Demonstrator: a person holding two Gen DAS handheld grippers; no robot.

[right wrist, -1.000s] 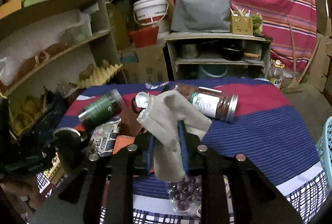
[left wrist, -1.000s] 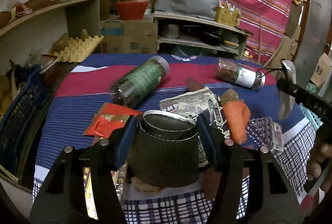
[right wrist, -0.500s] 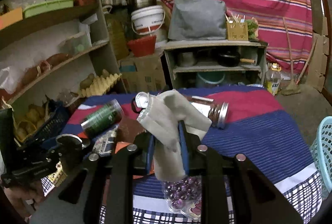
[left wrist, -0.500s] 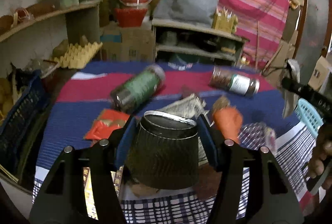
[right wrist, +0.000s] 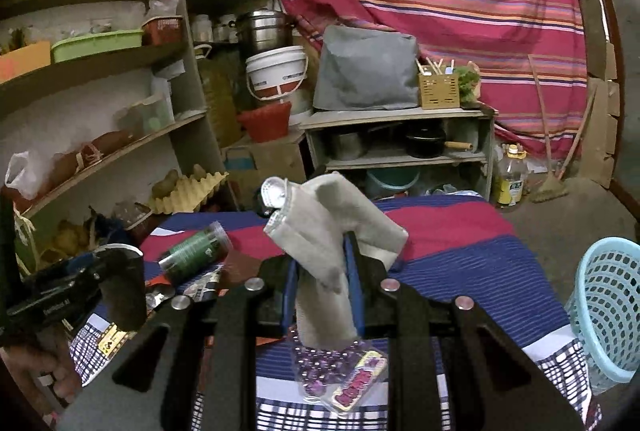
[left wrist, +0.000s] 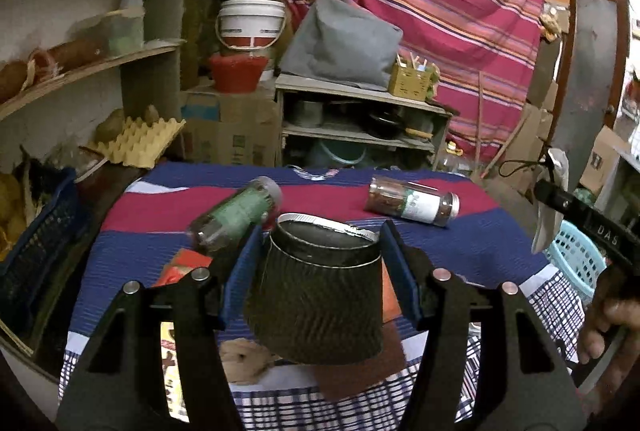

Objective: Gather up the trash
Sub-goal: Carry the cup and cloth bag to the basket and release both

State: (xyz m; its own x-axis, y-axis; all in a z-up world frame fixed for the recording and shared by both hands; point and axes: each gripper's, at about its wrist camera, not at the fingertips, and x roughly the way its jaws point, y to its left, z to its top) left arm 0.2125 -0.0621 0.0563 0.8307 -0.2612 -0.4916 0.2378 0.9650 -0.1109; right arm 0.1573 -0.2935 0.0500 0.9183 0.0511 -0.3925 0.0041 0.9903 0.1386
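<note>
1. Left wrist view is showing the left gripper [left wrist: 320, 271] clamping a black ribbed paper cup [left wrist: 316, 295] by its sides, just under the rim, with both blue pads pressing on the wall. The cup is hanging tilted above the table [left wrist: 500, 243].
2. That cup is looking light and thin-walled, so it is likely crushing easily; a grip near the stiffer rolled rim is probably the safest.
3. In the right wrist view the right gripper [right wrist: 322, 283] is pinching a folded grey foil pouch [right wrist: 324, 243], jaws nearly together, with the pouch's upper part flopping out above the pads.
4. The pouch is seeming limp, light and perhaps slippery; a hold across the thick fold, as it is being held now, is likely keeping it from sliding out.
5. A light-blue mesh basket [right wrist: 608, 307] is standing on the floor off the table's right edge, presumably the place for both pieces.
6. Other wrappers and two jars are lying on the cloth.
</note>
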